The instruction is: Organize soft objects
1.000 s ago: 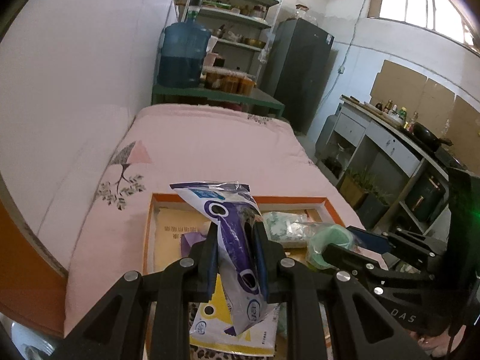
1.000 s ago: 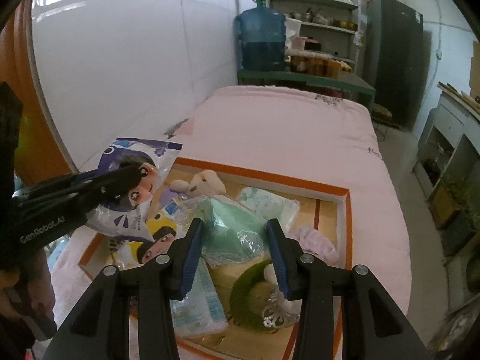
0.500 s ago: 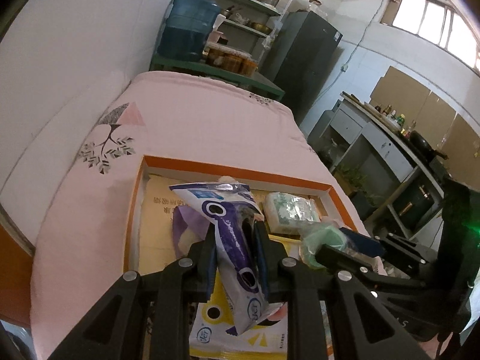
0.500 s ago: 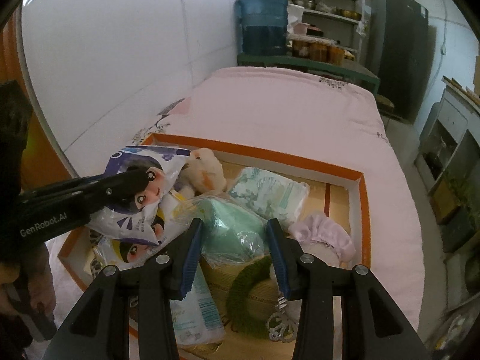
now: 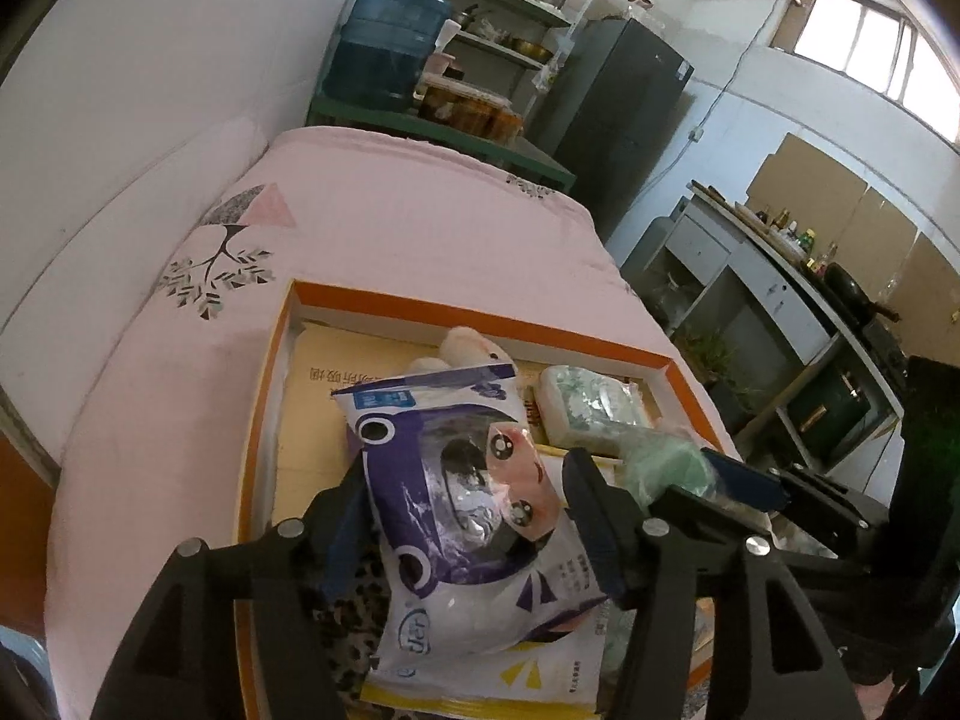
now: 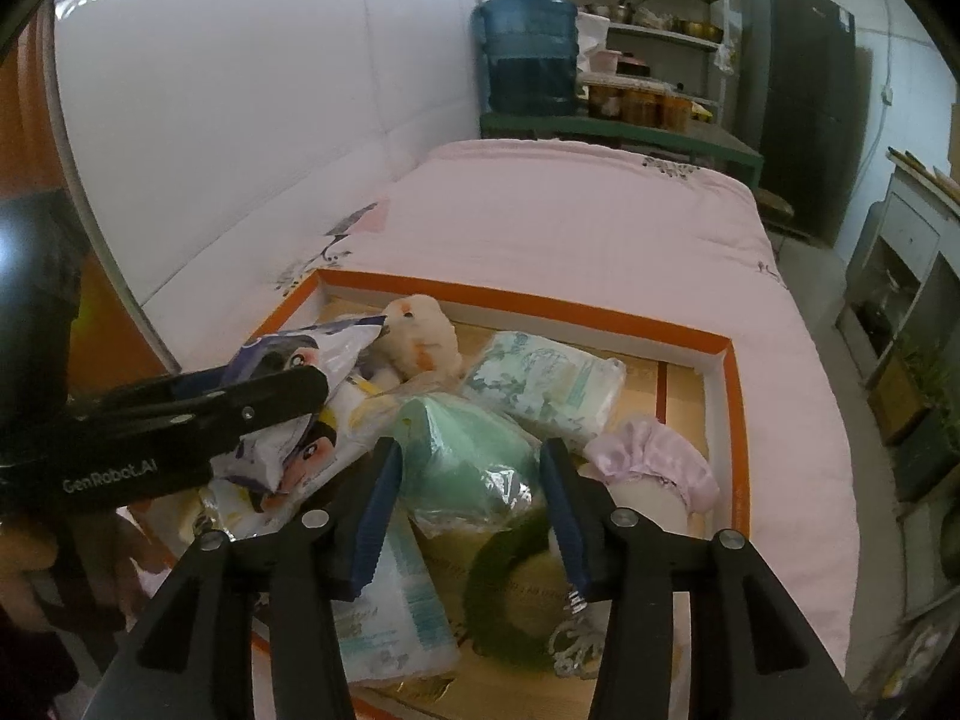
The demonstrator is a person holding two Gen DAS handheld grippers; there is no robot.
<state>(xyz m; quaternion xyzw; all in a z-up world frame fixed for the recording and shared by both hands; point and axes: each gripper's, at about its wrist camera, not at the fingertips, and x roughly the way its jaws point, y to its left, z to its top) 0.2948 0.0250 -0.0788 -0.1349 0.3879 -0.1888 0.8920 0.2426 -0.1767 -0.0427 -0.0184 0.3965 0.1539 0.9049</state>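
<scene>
1. one shallow orange-rimmed cardboard tray [image 6: 729,372] is seen lying on the pink quilted bed [image 6: 588,228]; all the soft things are gathered inside it.
2. the left tongs [image 5: 468,498] are opening: the one purple-and-white glossy packet with a cartoon face [image 5: 474,510] lies between the spread fingers, its lower end draped over a second, yellow-printed packet [image 5: 516,675], and no pinch on it is seen.
3. the right tongs [image 6: 468,510] are opening too; one mint-green bundle wrapped in clear plastic [image 6: 468,456] sits between the blue pads, but whether it is still pressed cannot be told.
4. one cream plush toy with orange patches [image 6: 420,342] is seen at the far left of the tray, touching the cartoon packet's top edge.
5. one white-and-green patterned soft pack [image 6: 546,384] lies beyond the mint bundle.
6. one lilac frilled cloth [image 6: 654,462] is found at the right side of the tray.
7. one dark green fuzzy ring [image 6: 510,594] lies under the right tongs.
</scene>
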